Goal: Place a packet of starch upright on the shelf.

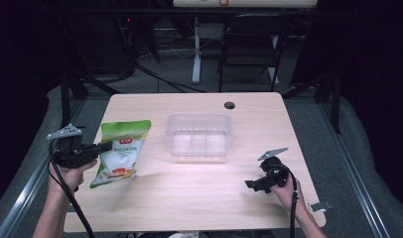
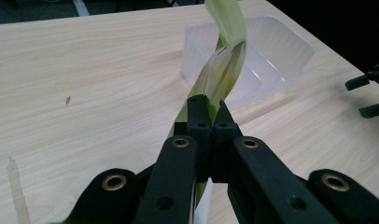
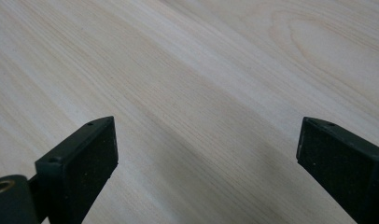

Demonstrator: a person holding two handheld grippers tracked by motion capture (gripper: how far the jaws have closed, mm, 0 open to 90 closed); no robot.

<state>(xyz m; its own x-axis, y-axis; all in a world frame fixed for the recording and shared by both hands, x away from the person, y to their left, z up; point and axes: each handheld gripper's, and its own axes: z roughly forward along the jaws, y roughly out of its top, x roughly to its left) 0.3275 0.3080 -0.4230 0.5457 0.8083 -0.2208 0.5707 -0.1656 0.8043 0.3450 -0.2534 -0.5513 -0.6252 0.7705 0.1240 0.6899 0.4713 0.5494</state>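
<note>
Bag [image 1: 121, 151] clamped in L gripper [image 1: 106, 147].

The bag [image 1: 121, 151] is green at the top and white below, with a small picture near the bottom. It is soft and thin. It is pinched at its nine o'clock edge and held up off the table, hanging slanted and bending a little.
</note>
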